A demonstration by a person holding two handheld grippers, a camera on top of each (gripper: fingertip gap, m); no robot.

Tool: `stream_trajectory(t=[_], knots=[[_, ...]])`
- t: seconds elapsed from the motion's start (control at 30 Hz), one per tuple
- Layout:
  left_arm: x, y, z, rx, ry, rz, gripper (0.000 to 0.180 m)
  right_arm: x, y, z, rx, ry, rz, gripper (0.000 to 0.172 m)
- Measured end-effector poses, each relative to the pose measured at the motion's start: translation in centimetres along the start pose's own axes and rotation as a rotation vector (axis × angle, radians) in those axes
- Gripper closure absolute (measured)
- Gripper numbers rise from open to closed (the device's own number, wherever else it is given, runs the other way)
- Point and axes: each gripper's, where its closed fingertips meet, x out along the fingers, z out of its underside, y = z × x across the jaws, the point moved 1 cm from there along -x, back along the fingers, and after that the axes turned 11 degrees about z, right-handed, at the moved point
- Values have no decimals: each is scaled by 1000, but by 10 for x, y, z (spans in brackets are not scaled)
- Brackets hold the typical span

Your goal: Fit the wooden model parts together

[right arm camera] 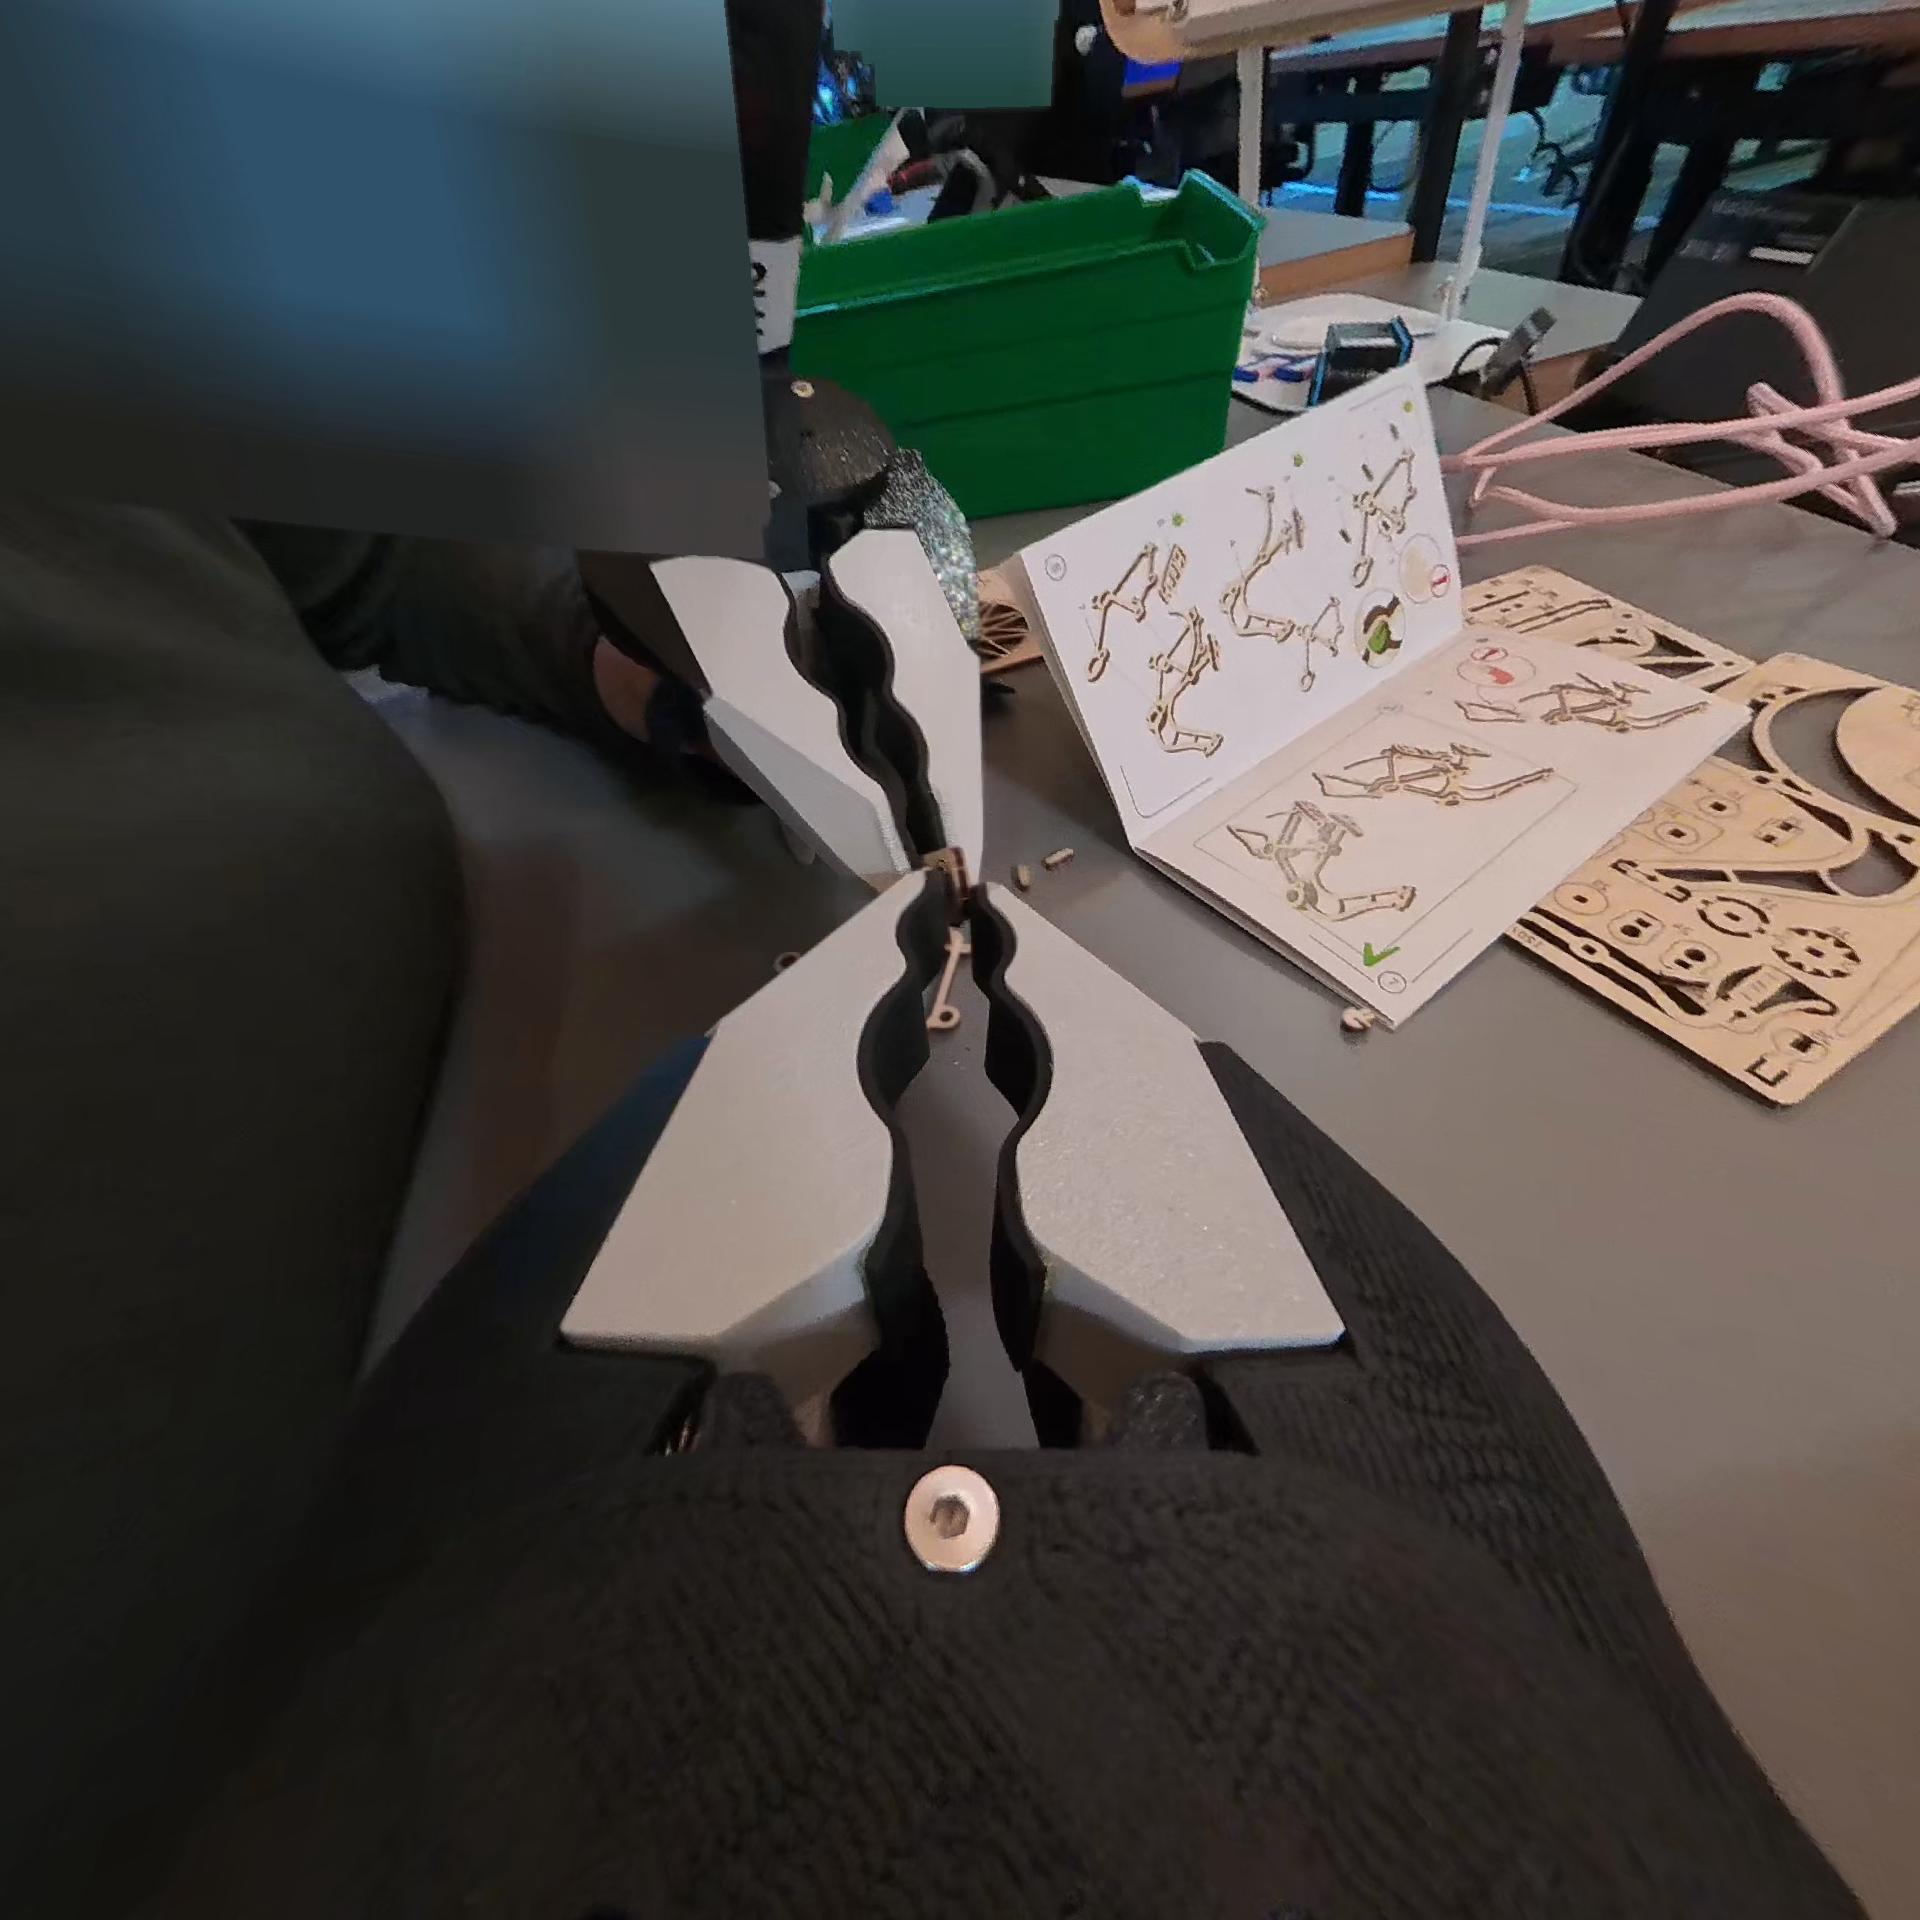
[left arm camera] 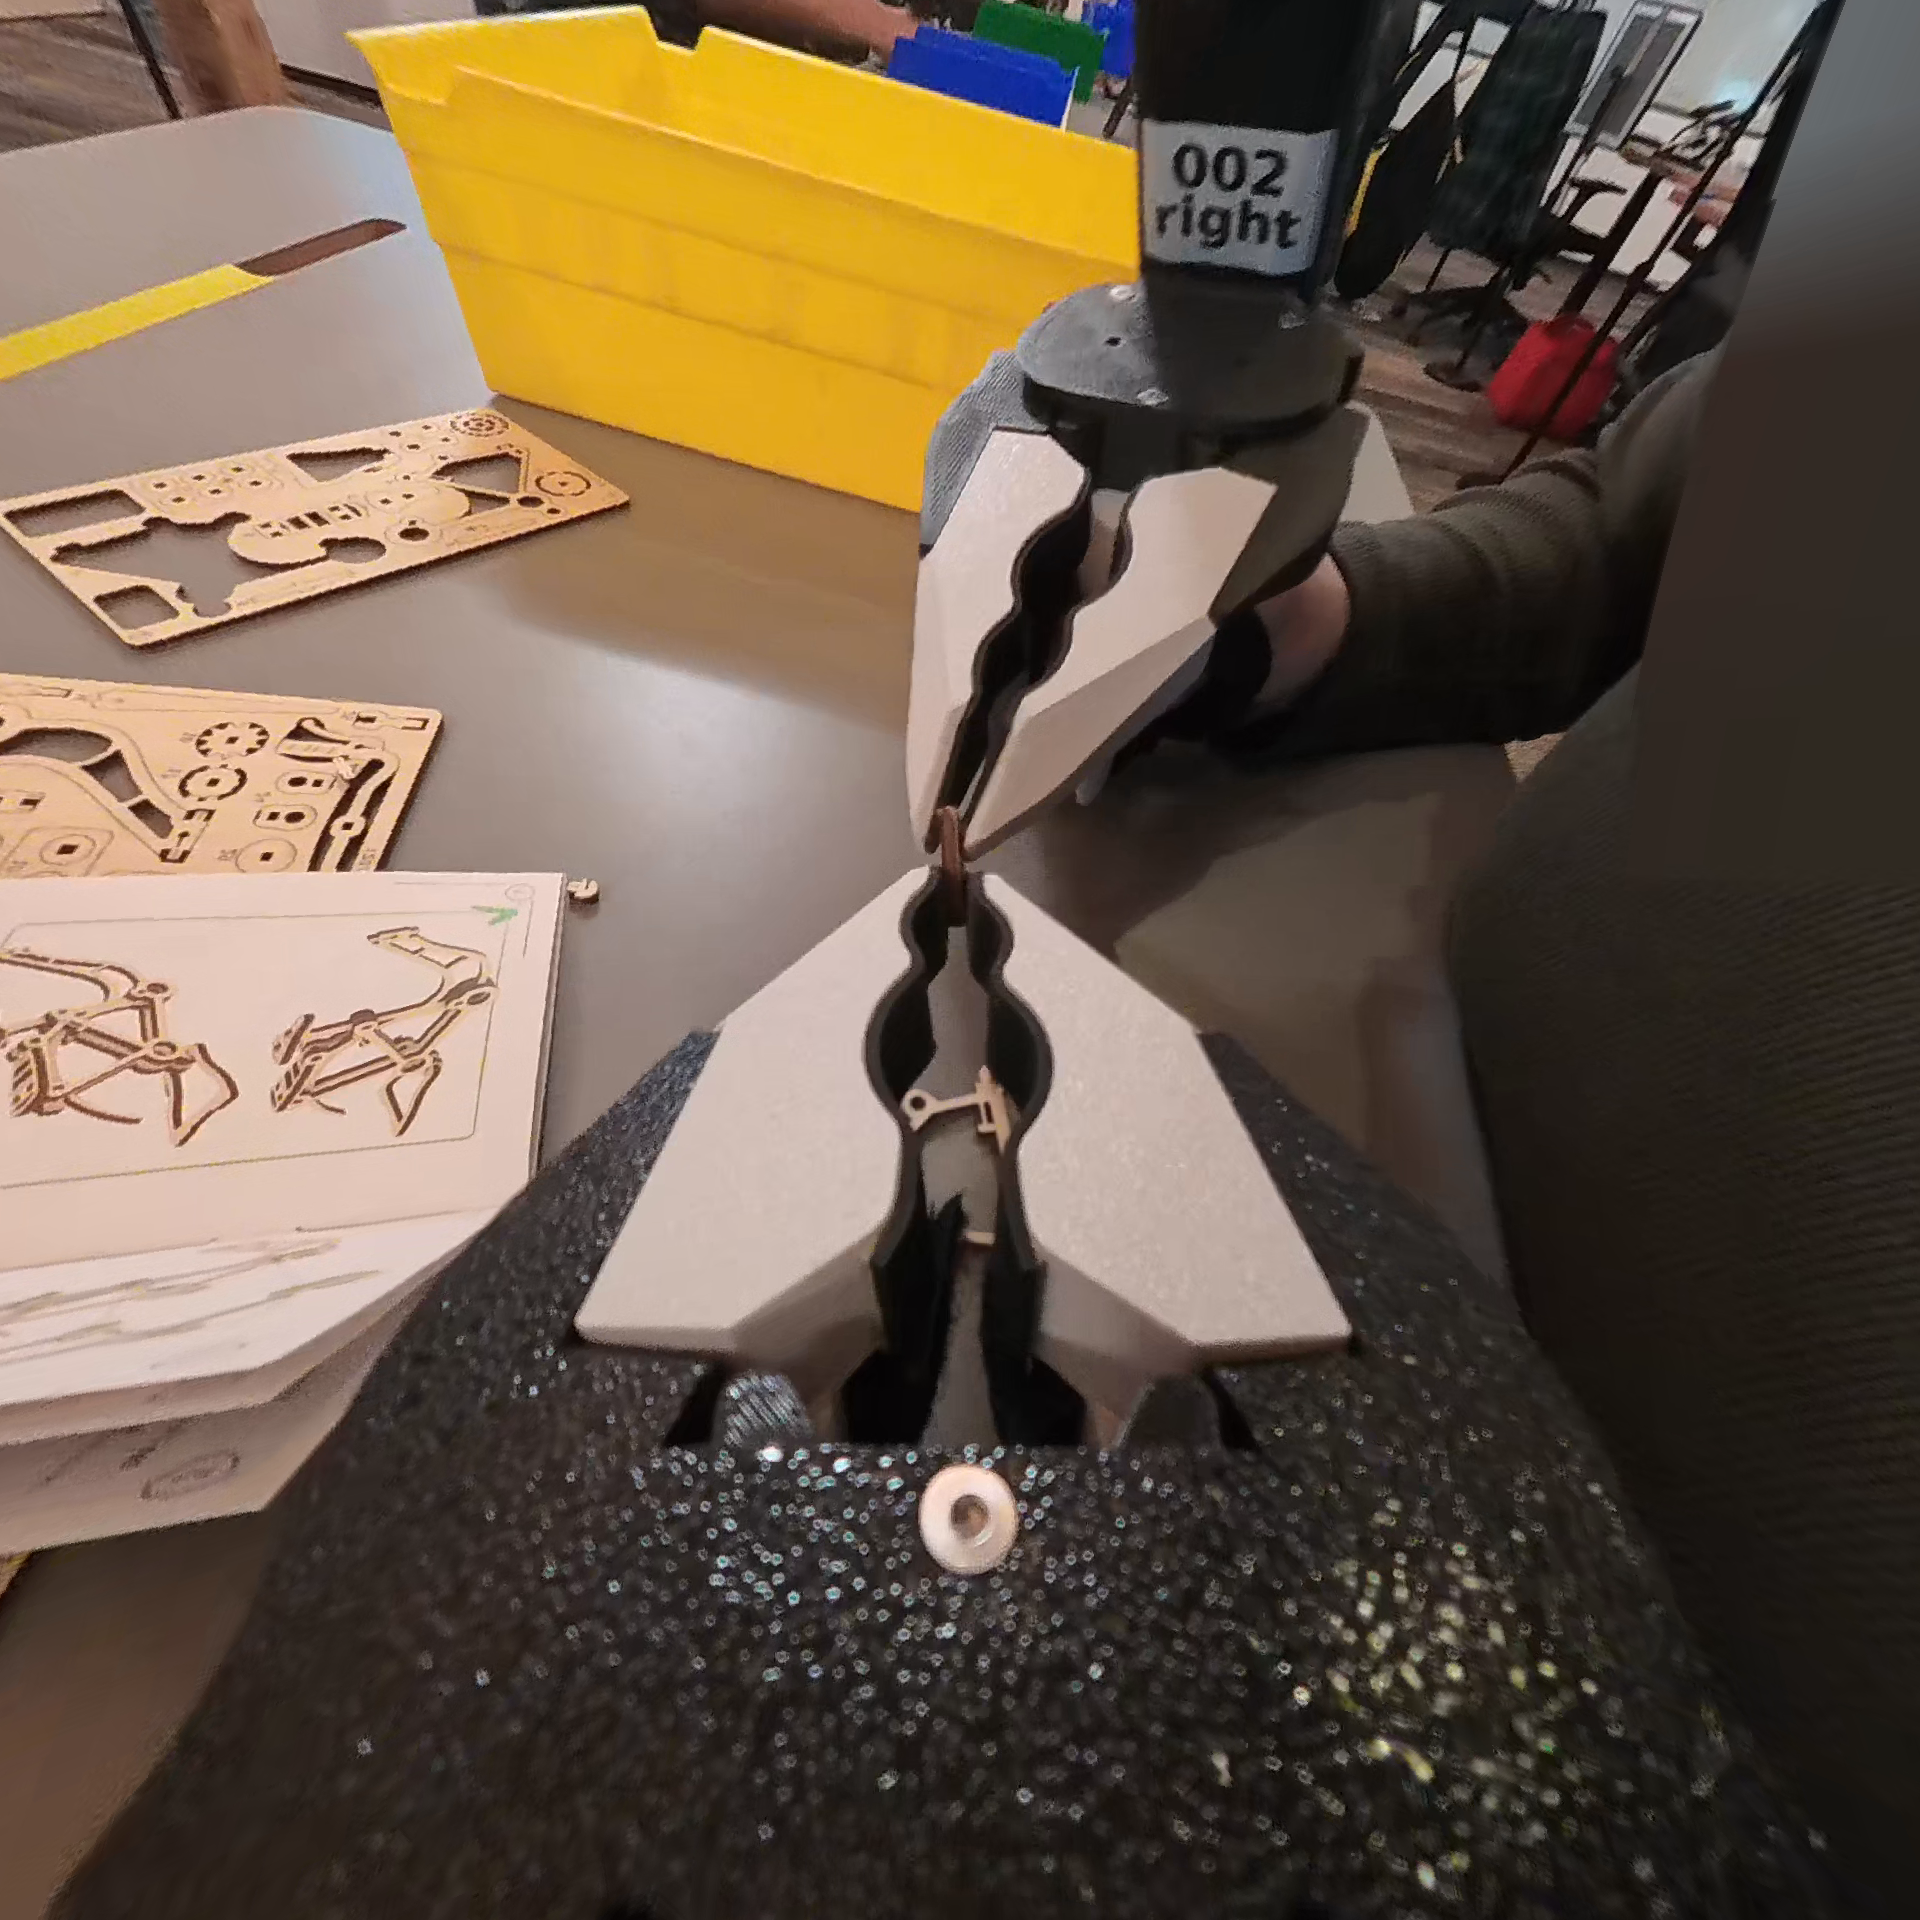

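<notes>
Left gripper (left arm camera: 948,883) jaws pinched on small wooden part (left arm camera: 948,844) above table (left arm camera: 727,644), tip to tip with right gripper (right arm camera: 961,902), jaws likewise nipped on it | open tabletop beside grippers; instruction booklet (left arm camera: 260,1039), part sheets (left arm camera: 312,520) farther | yellow bin (left arm camera: 727,260) left view only; green bin (right arm camera: 1039,343), pink cable (right arm camera: 1714,436) right view only.
</notes>
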Motion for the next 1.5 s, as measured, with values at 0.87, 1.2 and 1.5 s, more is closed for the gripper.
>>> stream_trajectory(t=[0.87,1.2,1.5], knots=[[5,1,11,-148,-13,103,179,0,-2,10,-36,-73,-45,169],[7,-1,17,-106,-64,14,180,2,-1,17,-16,-130,-11,170],[9,-4,25,-74,-127,-53,180,5,1,26,-42,-191,39,169]])
